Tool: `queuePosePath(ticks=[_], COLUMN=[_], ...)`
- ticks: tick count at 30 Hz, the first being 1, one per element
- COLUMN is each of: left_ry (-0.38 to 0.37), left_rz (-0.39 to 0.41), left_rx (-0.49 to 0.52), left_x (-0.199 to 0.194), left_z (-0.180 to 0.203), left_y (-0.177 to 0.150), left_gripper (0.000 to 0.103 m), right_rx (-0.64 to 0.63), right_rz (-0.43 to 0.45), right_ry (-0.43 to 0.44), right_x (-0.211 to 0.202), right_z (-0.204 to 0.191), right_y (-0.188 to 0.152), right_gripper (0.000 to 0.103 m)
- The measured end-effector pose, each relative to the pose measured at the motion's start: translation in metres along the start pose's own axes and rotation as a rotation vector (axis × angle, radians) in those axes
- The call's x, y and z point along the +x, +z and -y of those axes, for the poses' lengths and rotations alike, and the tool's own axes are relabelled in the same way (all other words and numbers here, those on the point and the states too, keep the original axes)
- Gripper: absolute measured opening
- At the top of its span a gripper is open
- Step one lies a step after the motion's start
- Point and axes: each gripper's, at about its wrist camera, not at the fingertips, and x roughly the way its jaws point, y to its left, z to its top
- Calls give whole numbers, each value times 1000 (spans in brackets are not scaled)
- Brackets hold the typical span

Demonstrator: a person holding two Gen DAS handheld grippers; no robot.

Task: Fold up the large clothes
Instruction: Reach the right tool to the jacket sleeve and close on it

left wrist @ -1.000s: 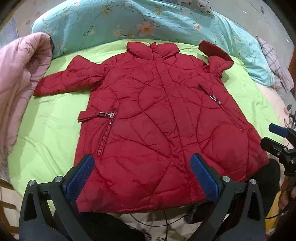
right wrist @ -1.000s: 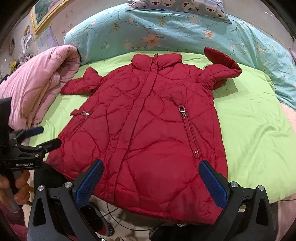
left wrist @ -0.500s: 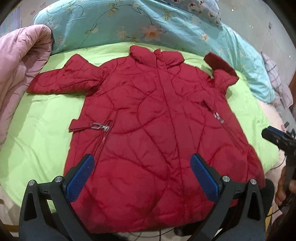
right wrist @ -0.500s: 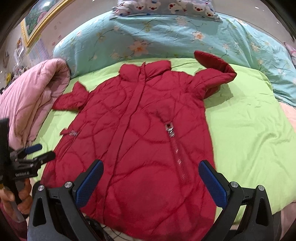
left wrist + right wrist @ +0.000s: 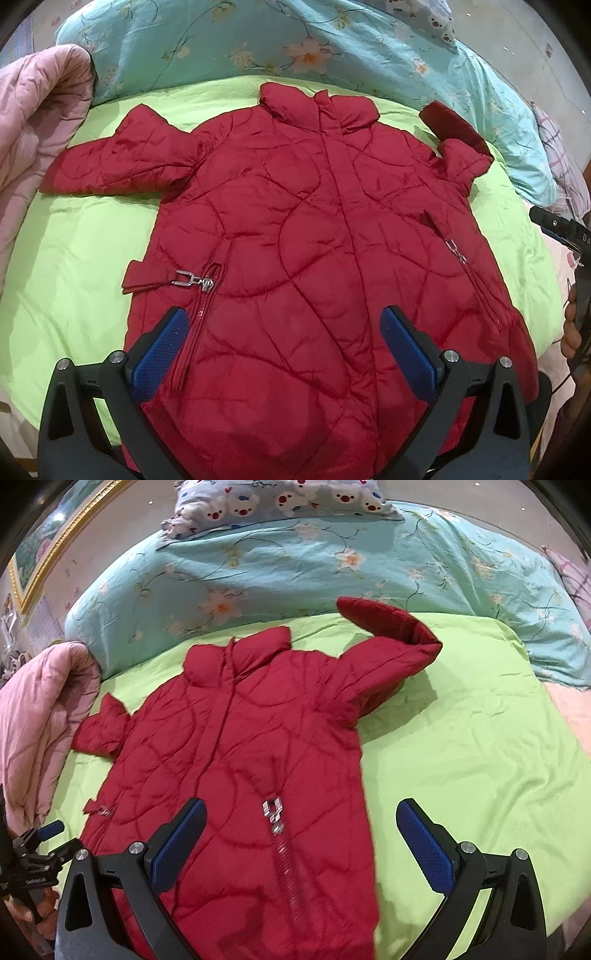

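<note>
A red quilted jacket (image 5: 314, 240) lies flat, front up, on a lime-green sheet (image 5: 74, 258), collar far from me. Its left sleeve (image 5: 118, 166) stretches out sideways; its right sleeve (image 5: 391, 642) is bent back with the cuff turned up. My left gripper (image 5: 284, 347) is open and empty, hovering over the jacket's lower front by the left pocket zipper (image 5: 192, 282). My right gripper (image 5: 301, 849) is open and empty above the jacket's (image 5: 240, 757) lower right side, straddling the right pocket zipper (image 5: 275, 816) and the jacket's edge.
A light-blue floral duvet (image 5: 314, 568) lies across the far end of the bed, with a bear-print pillow (image 5: 280, 502) behind it. A pink quilt (image 5: 33, 122) is bunched at the left. The other gripper shows at each view's edge (image 5: 561, 229) (image 5: 33, 853).
Both grippers have moved forward and lower over the jacket, from beyond its hem to above its lower front. The jacket has not moved. Both stay open.
</note>
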Motion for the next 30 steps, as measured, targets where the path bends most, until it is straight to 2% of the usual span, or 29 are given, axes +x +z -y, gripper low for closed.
queuePosePath(ticks=[6, 15, 19, 23, 30], left_ry=[6, 8, 3, 5, 1], left_rz=[4, -7, -15, -24, -42], left_rx=[11, -22, -37, -38, -45], left_x=[10, 30, 39, 50, 70], left_z=[2, -7, -10, -11, -14], left_y=[16, 42, 50, 58, 69], left_gripper=[103, 103, 103, 103, 103], right_rx=[-20, 30, 47, 2, -56], right_rz=[16, 47, 67, 74, 61], right_ry=[-47, -54, -99, -167, -265], right_x=[22, 64, 81, 104, 147], right_z=[16, 68, 89, 96, 108], right_y=[29, 89, 119, 148, 179], right_gripper=[103, 102, 101, 101, 101])
